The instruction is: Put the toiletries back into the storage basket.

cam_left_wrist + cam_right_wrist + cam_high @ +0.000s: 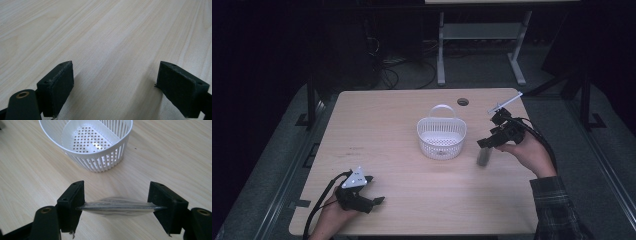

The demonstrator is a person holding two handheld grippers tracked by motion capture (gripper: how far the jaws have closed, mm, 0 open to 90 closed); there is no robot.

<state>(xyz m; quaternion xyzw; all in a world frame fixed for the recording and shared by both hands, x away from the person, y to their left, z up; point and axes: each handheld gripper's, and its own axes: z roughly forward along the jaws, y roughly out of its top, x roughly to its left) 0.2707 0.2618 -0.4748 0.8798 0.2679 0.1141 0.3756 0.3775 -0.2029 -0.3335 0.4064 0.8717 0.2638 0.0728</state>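
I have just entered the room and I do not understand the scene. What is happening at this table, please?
A person sits at a light wooden table with a gripper in each hand. The right gripper holds a small clear plastic packet pinched by its edges between its fingers, close to a white slotted plastic basket with a handle at the table's middle. The basket looks empty. The left gripper rests near the table's front edge, open, with nothing between its fingers.
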